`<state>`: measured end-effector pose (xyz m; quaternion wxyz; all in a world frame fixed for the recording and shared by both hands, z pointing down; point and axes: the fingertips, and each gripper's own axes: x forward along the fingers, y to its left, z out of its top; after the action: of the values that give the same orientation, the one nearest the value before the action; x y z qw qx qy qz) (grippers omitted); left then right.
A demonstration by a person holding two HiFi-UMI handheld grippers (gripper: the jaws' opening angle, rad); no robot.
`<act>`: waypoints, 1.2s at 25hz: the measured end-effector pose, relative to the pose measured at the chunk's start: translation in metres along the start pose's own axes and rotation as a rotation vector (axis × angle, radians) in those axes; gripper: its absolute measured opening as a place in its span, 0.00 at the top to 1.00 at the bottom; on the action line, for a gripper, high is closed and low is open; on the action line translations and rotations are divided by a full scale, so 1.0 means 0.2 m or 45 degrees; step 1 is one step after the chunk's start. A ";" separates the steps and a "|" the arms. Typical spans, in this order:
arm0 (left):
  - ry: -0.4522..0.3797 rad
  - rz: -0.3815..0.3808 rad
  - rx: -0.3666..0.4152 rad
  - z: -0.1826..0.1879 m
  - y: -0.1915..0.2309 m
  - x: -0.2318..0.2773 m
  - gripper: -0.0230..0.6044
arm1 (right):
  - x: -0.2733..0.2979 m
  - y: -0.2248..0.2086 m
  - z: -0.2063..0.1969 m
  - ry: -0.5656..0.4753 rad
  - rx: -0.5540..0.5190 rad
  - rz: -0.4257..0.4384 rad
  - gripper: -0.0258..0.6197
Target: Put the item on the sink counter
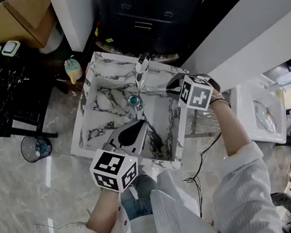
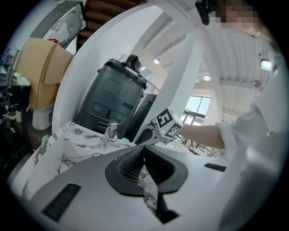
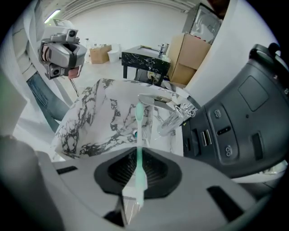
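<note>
While the R gripper (image 3: 137, 173) hangs over the marble sink (image 1: 91, 117), its jaws are nearly closed, pinching the mint-green toothbrush (image 3: 139, 135), whose far end points twd the faucet (image 3: 174, 118). L gripper (image 2: 144, 166) is by the sink's near rim, jaws pressed together w/ nothing btw them. In the basin: teal drain plug (image 1: 133, 101).

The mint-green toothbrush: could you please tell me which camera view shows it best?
The right gripper view: the toothbrush is clamped between the right gripper's jaws, pointing over the sink. The head view and left gripper view show that gripper, but I cannot make out the toothbrush.
</note>
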<state>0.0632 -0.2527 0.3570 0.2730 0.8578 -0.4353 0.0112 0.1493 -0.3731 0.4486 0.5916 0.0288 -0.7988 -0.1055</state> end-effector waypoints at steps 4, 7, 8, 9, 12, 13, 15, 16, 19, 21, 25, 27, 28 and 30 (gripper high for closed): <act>-0.046 0.041 0.014 0.00 -0.05 -0.08 0.94 | -0.08 0.11 0.04 -0.085 0.041 -0.030 0.89; -0.074 0.064 0.024 0.00 -0.09 -0.12 0.94 | -0.13 0.19 0.09 -0.176 0.092 -0.053 0.89; -0.081 0.071 0.025 0.00 -0.11 -0.14 0.94 | -0.15 0.21 0.11 -0.202 0.096 -0.063 0.89; -0.087 0.078 0.025 -0.01 -0.12 -0.15 0.94 | -0.17 0.24 0.14 -0.223 0.103 -0.069 0.89; -0.098 0.092 0.024 -0.03 -0.14 -0.19 0.94 | -0.20 0.33 0.23 -0.294 0.138 -0.077 0.89; -0.099 0.095 0.023 -0.04 -0.14 -0.20 0.94 | -0.21 0.35 0.26 -0.324 0.151 -0.083 0.89; -0.099 0.098 0.022 -0.05 -0.15 -0.22 0.94 | -0.24 0.40 0.33 -0.383 0.178 -0.095 0.89; -0.098 0.098 0.023 -0.05 -0.14 -0.23 0.94 | -0.25 0.41 0.36 -0.412 0.192 -0.101 0.89; -0.100 0.089 0.033 -0.04 -0.13 -0.26 0.94 | -0.29 0.47 0.48 -0.499 0.229 -0.128 0.89; -0.102 0.077 0.044 -0.03 -0.12 -0.30 0.94 | -0.32 0.51 0.56 -0.555 0.256 -0.152 0.89; -0.095 0.047 0.065 -0.02 -0.08 -0.41 0.94 | -0.35 0.59 0.73 -0.653 0.340 -0.209 0.89; -0.094 0.038 0.076 -0.01 -0.04 -0.48 0.94 | -0.37 0.63 0.81 -0.692 0.390 -0.238 0.89; -0.095 0.036 0.080 0.00 -0.02 -0.52 0.94 | -0.37 0.65 0.85 -0.712 0.417 -0.254 0.89; -0.098 0.032 0.086 0.01 0.02 -0.61 0.94 | -0.39 0.70 0.94 -0.759 0.471 -0.285 0.89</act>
<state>-0.0161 -0.1647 0.3251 0.2269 0.8609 -0.4554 -0.0038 0.0052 -0.1976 0.3520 0.3027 0.1904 -0.9335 -0.0271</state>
